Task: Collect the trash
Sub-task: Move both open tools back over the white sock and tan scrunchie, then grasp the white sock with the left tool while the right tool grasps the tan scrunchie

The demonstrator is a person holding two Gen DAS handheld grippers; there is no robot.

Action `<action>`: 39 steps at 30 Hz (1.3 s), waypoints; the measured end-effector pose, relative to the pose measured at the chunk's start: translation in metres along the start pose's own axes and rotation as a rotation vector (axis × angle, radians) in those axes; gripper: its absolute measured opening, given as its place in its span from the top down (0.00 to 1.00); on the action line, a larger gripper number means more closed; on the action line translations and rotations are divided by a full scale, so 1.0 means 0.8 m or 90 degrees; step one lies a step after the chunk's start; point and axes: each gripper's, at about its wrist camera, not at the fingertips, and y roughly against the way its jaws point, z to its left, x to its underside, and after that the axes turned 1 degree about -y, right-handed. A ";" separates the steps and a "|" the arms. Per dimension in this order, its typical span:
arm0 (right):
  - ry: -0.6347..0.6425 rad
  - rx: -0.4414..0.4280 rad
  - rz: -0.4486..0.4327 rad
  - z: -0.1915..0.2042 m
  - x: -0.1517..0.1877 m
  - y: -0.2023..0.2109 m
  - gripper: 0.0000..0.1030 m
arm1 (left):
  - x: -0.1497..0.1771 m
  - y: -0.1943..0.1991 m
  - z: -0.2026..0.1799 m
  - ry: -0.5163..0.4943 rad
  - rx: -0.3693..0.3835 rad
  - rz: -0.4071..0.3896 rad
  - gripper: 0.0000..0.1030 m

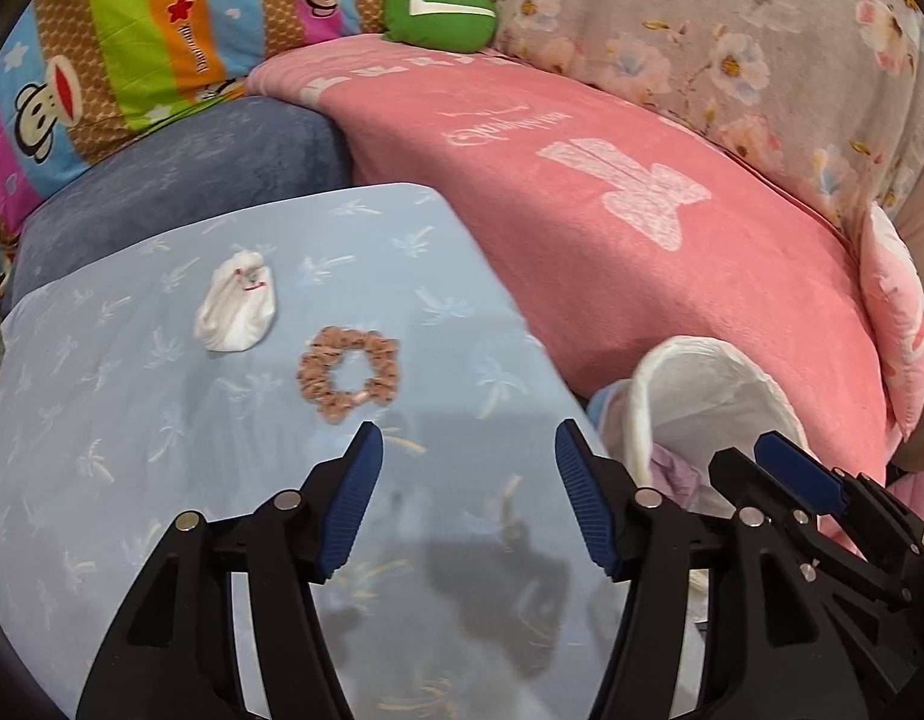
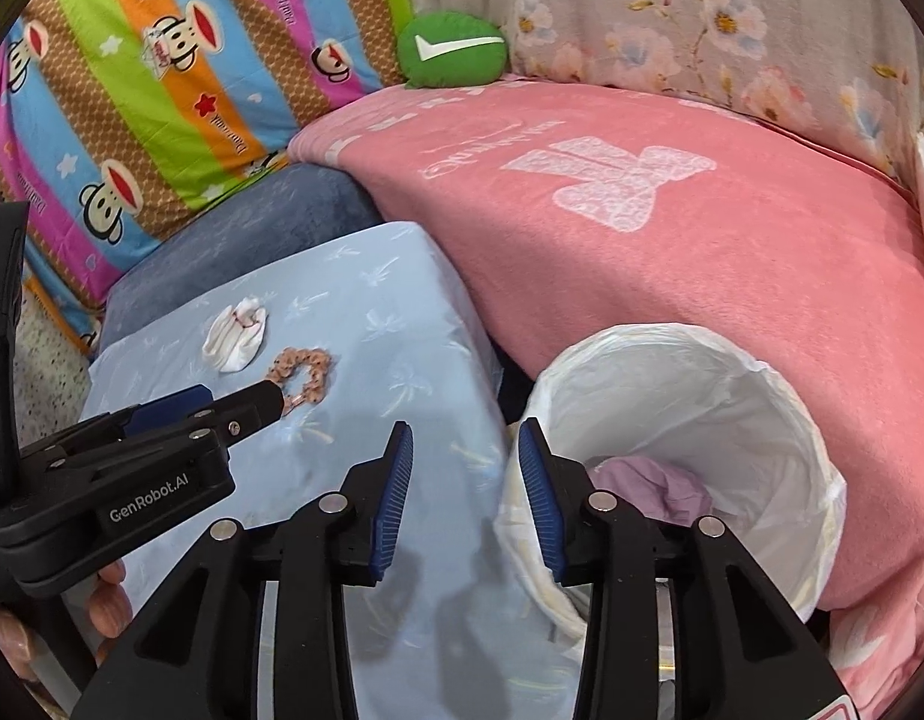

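Note:
A crumpled white tissue (image 1: 237, 309) lies on the light blue cloth-covered surface (image 1: 132, 420); it also shows in the right wrist view (image 2: 235, 333). A brown scrunchie (image 1: 348, 373) lies just right of it, also in the right wrist view (image 2: 303, 375). My left gripper (image 1: 467, 480) is open and empty, hovering near the scrunchie. My right gripper (image 2: 465, 480) is open and empty at the rim of a white-lined trash bin (image 2: 732, 420), which holds a purple crumpled piece (image 2: 654, 489). The bin also shows in the left wrist view (image 1: 702, 396).
A pink blanket (image 2: 672, 252) covers the bed behind the bin. A blue cushion (image 1: 192, 168), a striped monkey-print quilt (image 2: 132, 90), a green plush (image 2: 453, 48) and a floral quilt (image 2: 702, 18) lie at the back.

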 end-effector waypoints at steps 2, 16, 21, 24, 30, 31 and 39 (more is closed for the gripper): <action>0.011 -0.006 0.008 0.015 0.000 -0.008 0.60 | 0.001 -0.001 0.016 0.009 -0.013 -0.001 0.41; 0.069 -0.021 0.050 0.099 -0.007 -0.072 0.54 | 0.003 -0.018 0.123 0.068 -0.101 0.011 0.33; 0.082 -0.027 0.068 0.123 -0.015 -0.105 0.54 | -0.004 -0.031 0.155 0.087 -0.119 0.018 0.32; 0.086 -0.030 0.077 0.137 -0.022 -0.126 0.54 | -0.011 -0.042 0.171 0.095 -0.126 0.022 0.31; 0.088 -0.031 0.095 0.160 -0.036 -0.171 0.54 | -0.030 -0.071 0.194 0.106 -0.133 0.032 0.31; 0.088 -0.031 0.099 0.163 -0.038 -0.180 0.54 | -0.032 -0.075 0.197 0.109 -0.132 0.034 0.31; 0.089 -0.020 0.129 0.173 -0.045 -0.236 0.54 | -0.052 -0.114 0.215 0.123 -0.123 0.049 0.31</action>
